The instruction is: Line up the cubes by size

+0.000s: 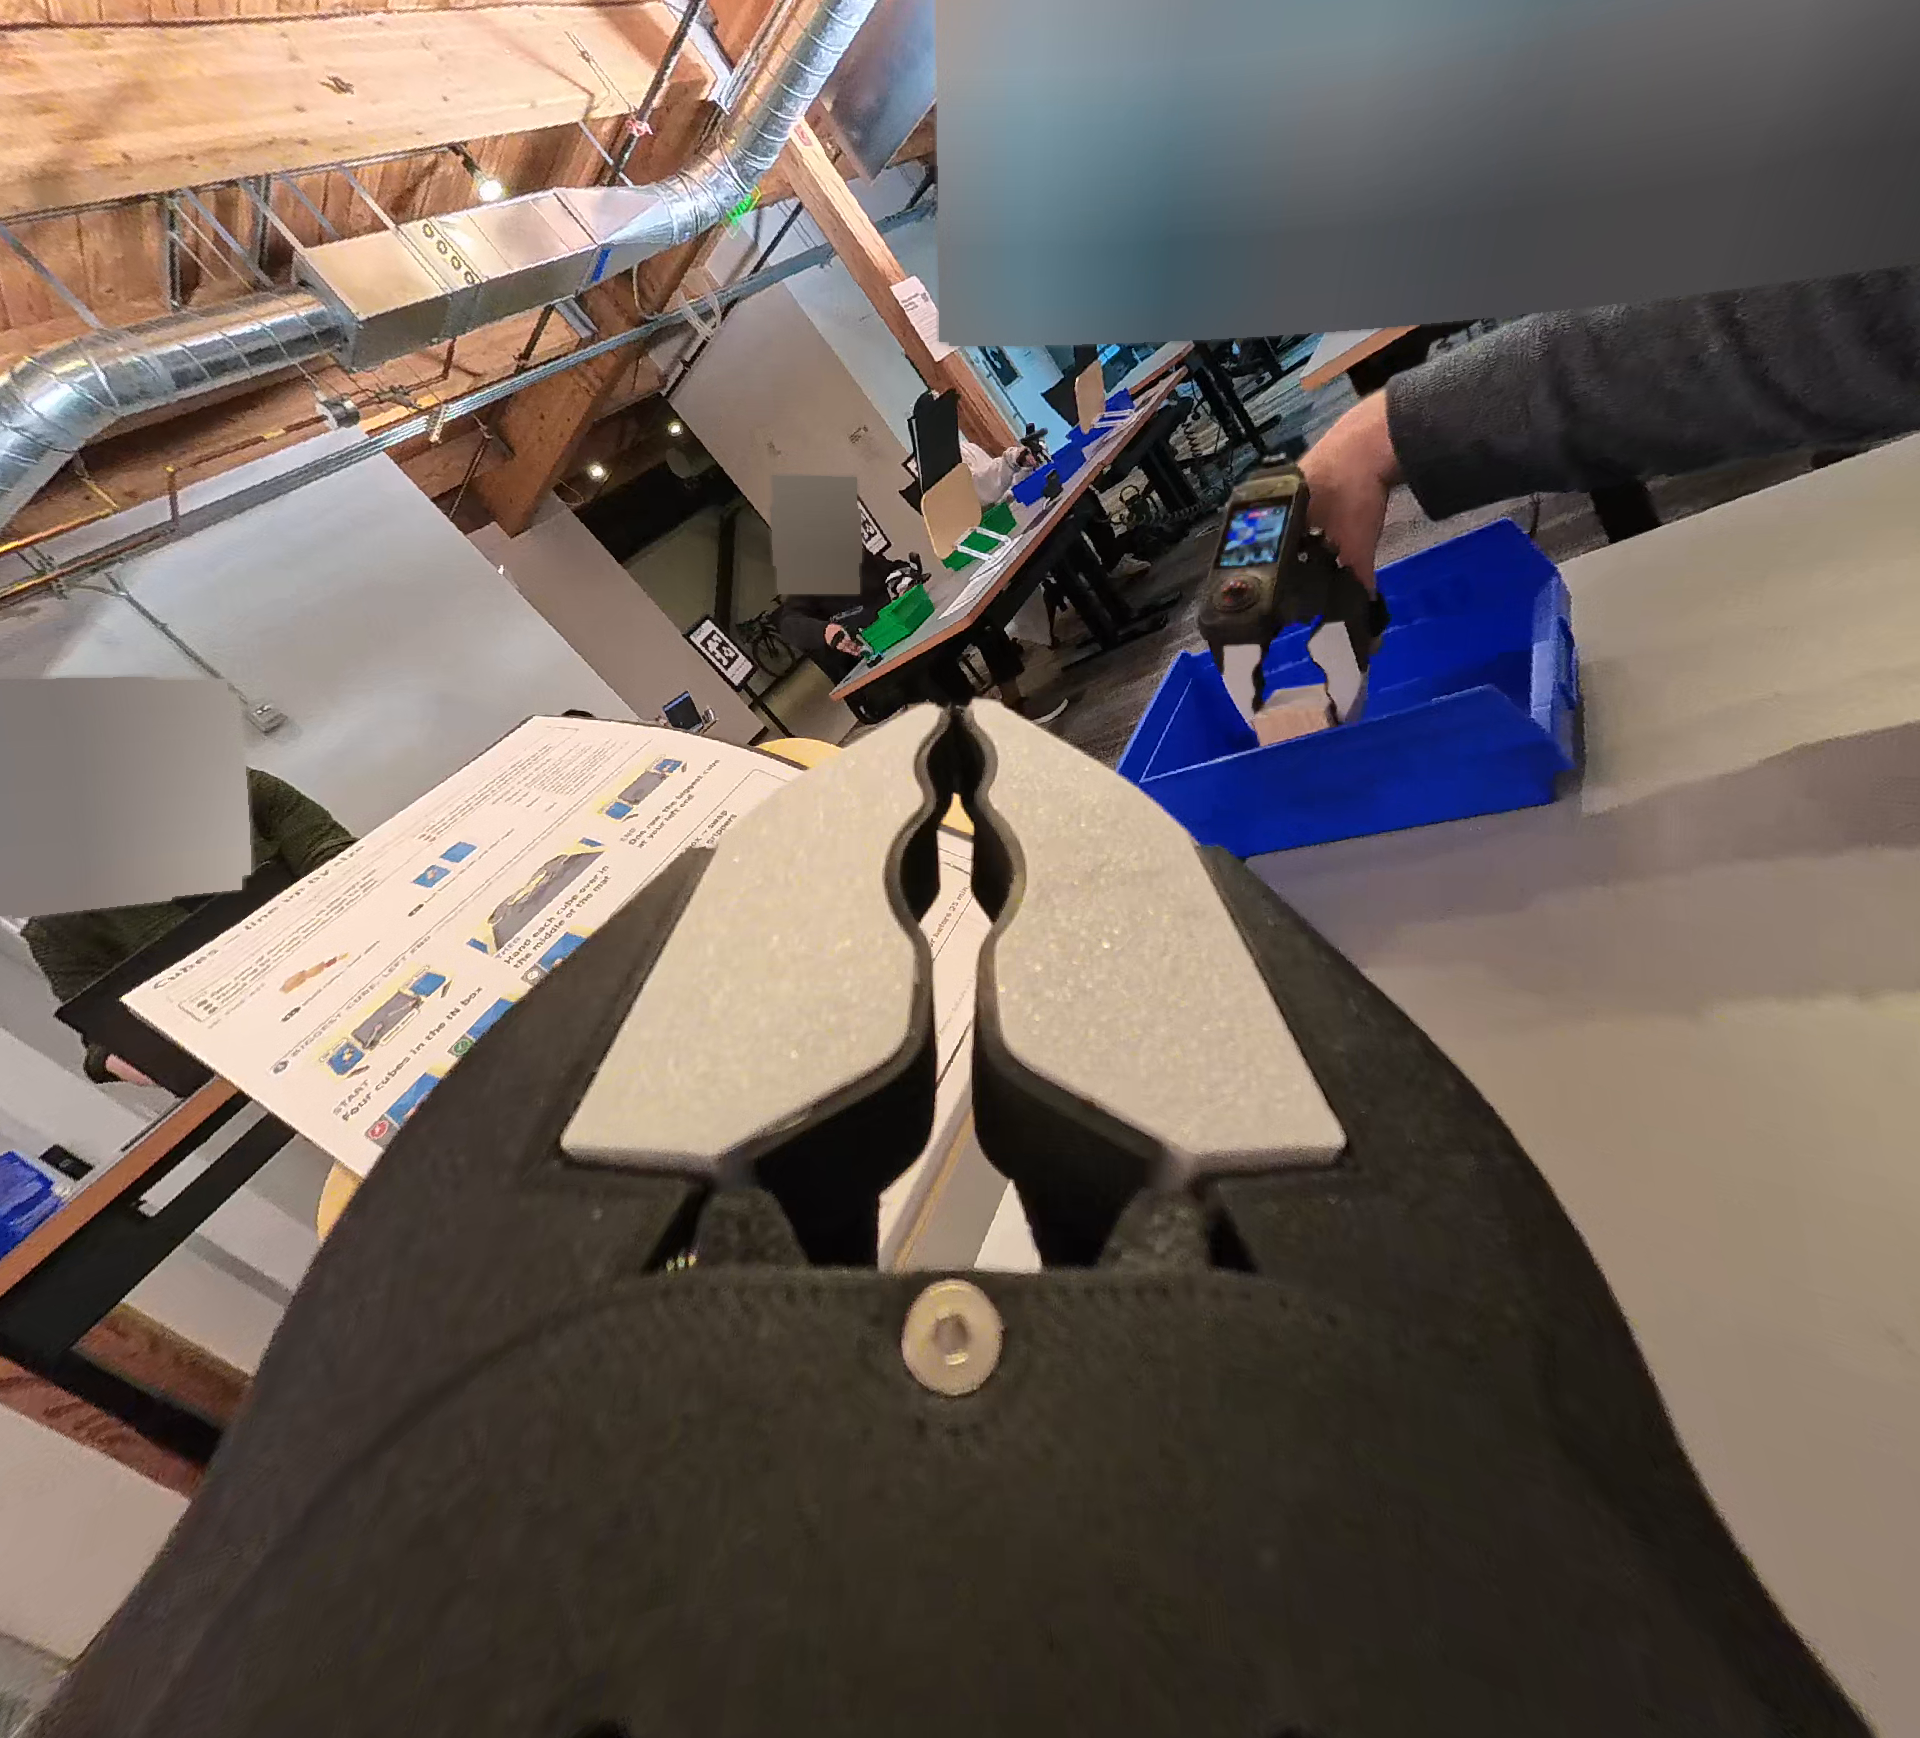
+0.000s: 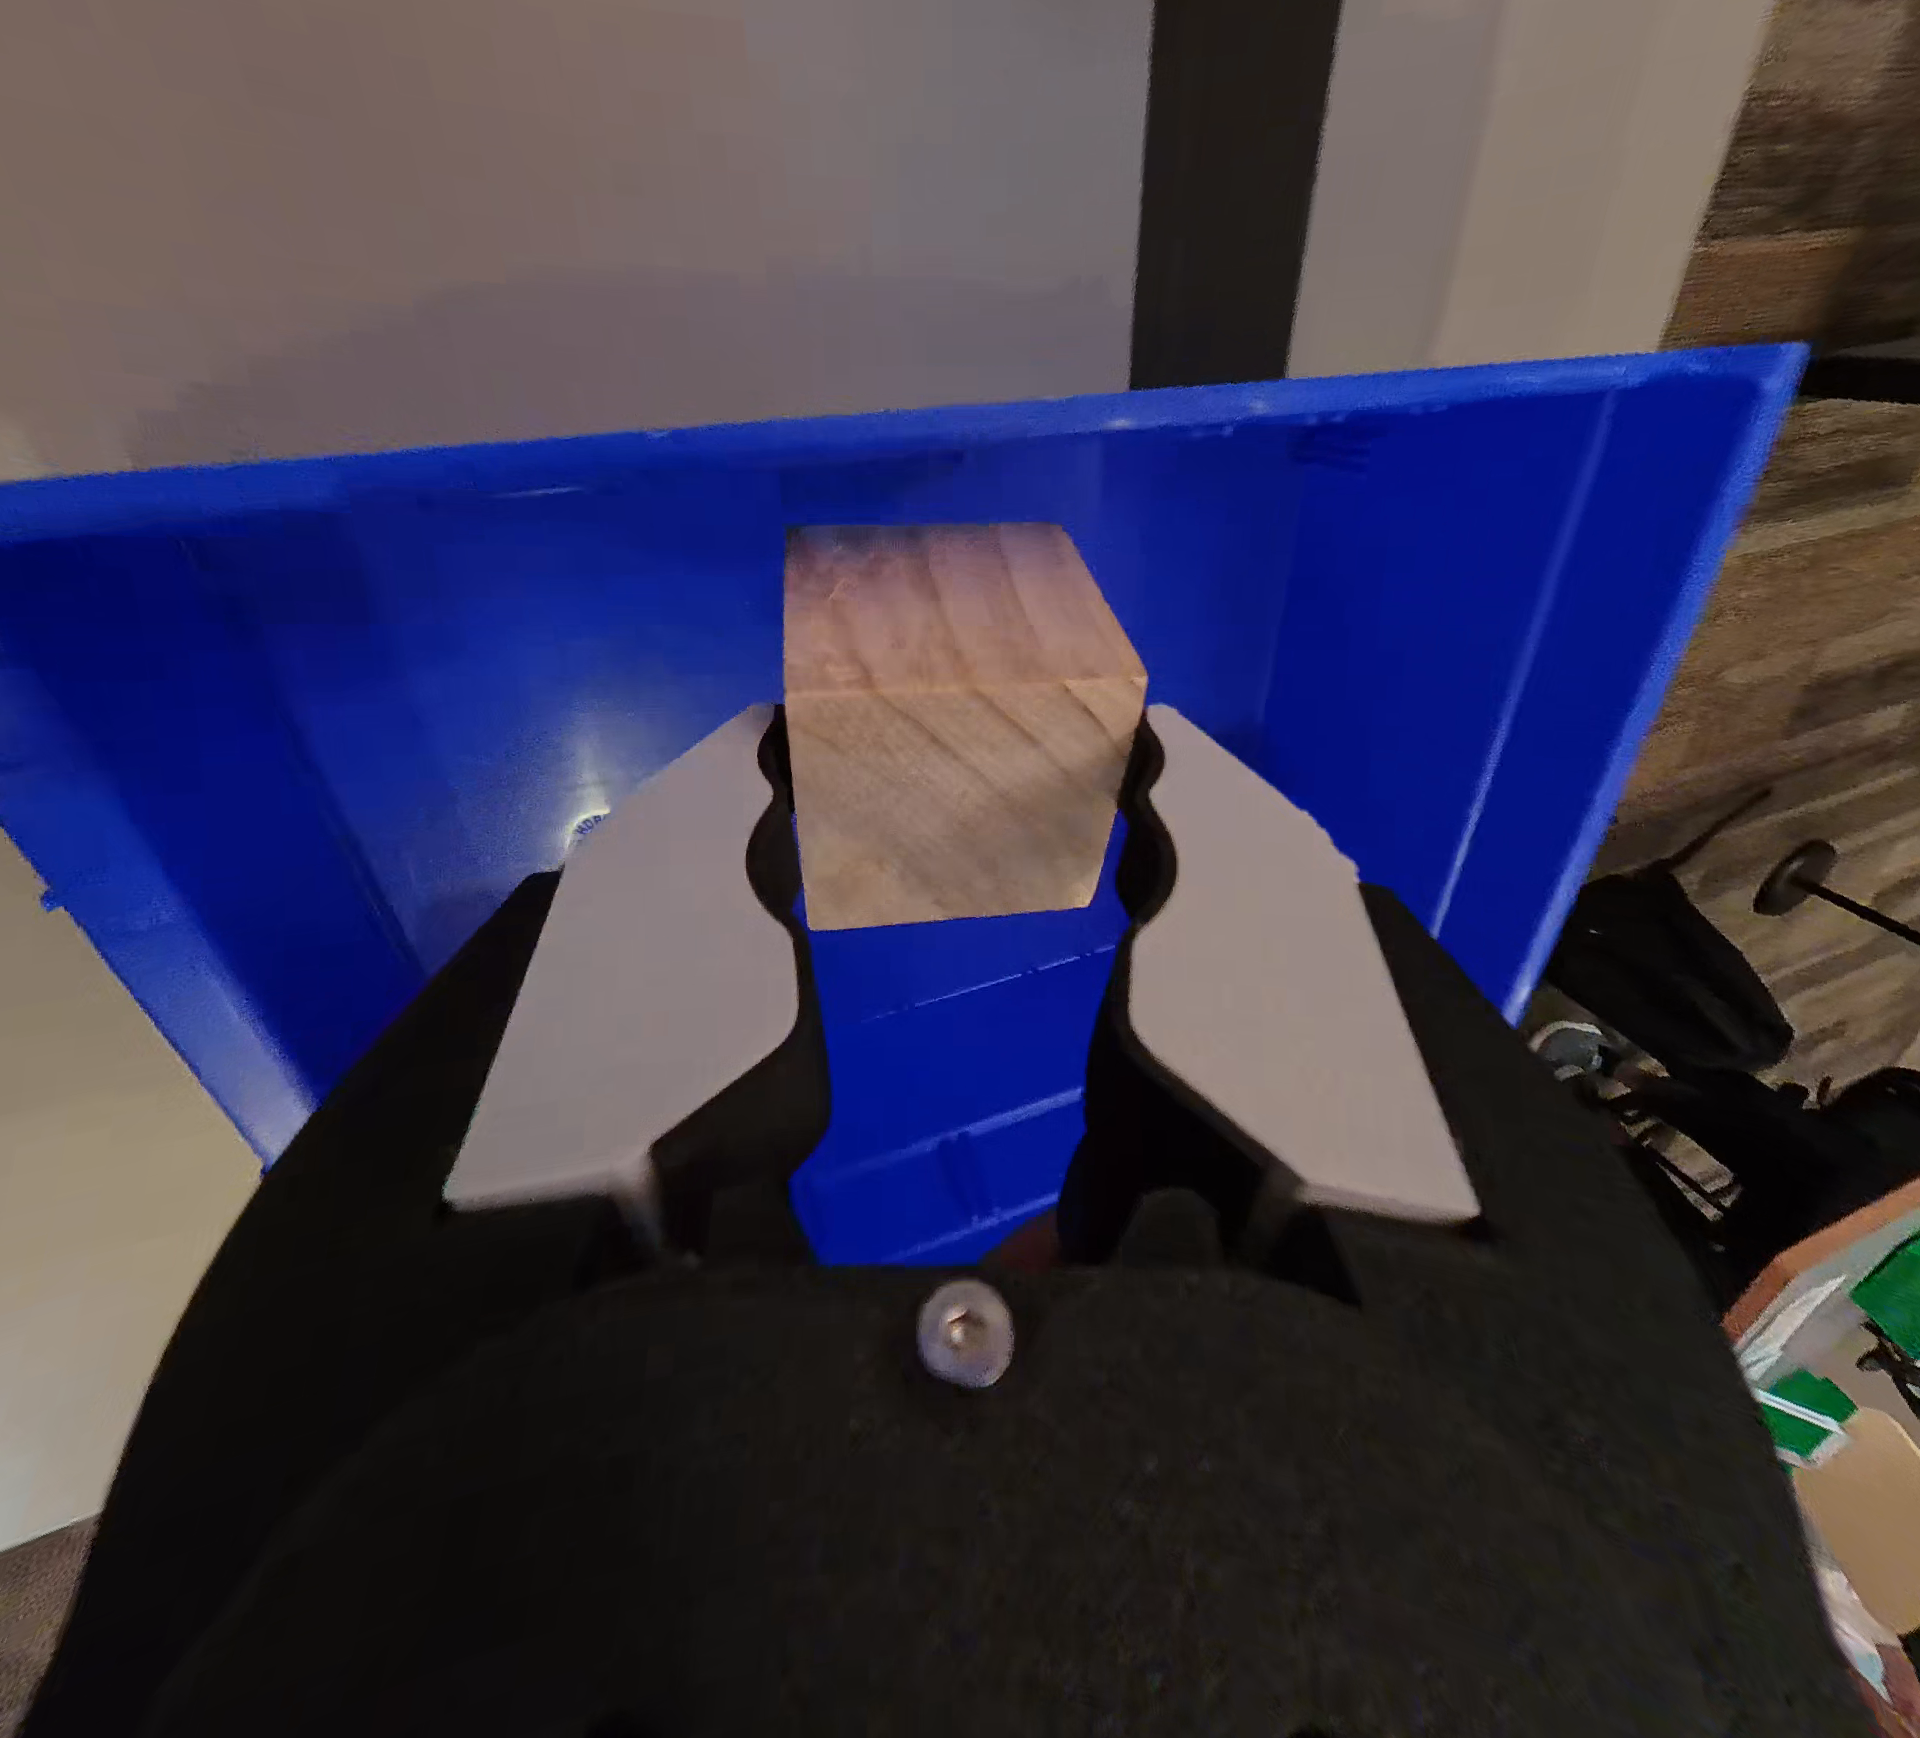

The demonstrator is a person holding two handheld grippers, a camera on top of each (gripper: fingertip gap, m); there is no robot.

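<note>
Early stage: right gripper (image 2: 961,795) pinches a pale square wooden cube (image 2: 951,753) inside the blue plastic bin (image 2: 1455,608) at twelve o'clock; left gripper (image 1: 954,753) fingers pressed together, idle; no row visible yet.

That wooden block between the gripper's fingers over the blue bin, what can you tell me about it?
The wooden cube is pale, unpainted wood with visible grain lines and sharp, square edges. It sits between the two fingers of the right gripper, whose dark pads press on its left and right sides. It is tilted a little, showing its top and near face. It is inside the blue plastic bin, in front of the bin's far wall. Whether its underside touches the bin floor cannot be told.
</note>
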